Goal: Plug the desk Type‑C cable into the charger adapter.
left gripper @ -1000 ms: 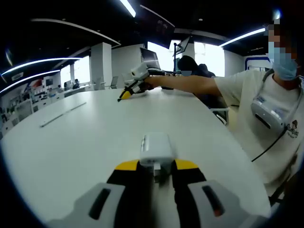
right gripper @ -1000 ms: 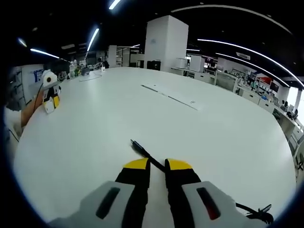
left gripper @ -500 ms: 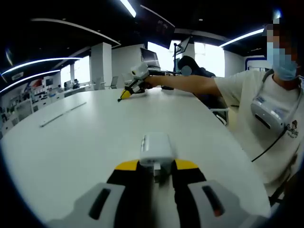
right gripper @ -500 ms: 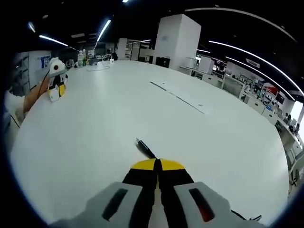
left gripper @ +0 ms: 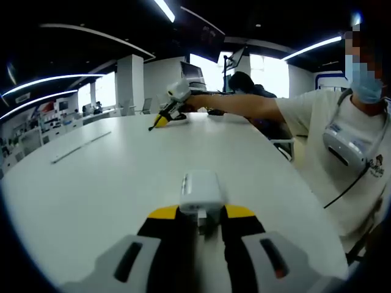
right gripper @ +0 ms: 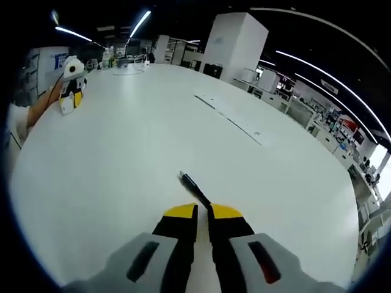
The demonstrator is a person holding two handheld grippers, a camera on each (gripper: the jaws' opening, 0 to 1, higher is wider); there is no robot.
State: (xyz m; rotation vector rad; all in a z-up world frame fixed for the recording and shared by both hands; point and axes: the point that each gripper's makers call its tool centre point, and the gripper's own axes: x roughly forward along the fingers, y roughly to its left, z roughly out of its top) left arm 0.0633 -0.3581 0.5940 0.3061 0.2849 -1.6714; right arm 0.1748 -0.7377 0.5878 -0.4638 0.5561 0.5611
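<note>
Since a second ago: right gripper [right gripper: 202, 209] lifted off the white table [right gripper: 122, 159], jaws drawn in from a wider gap to clenched on the black cable [right gripper: 194, 190]; seen far off in the left gripper view [left gripper: 160, 119], tipped up above the tabletop rather than resting on it.

Cable: thin, black; plug end juts forward past the yellow jaw tips, its tip too small to read as any connector type; the run behind the jaws hidden under the gripper body.

Left gripper [left gripper: 201, 213]: low over the table, unchanged; jaws closed on the near end of the white charger adapter [left gripper: 200, 190]. Adapter's gripped end hidden between the jaws; a slot on its left face only faintly made out. Same gripper and adapter small at the far left of the right gripper view [right gripper: 69, 101], detail lost.

Person: white shirt [left gripper: 339, 152], arm stretched across the table's far side; lower body cut off by the edge.

Long pale strip [right gripper: 235, 119] lying flat on the table, well apart from both grippers.
</note>
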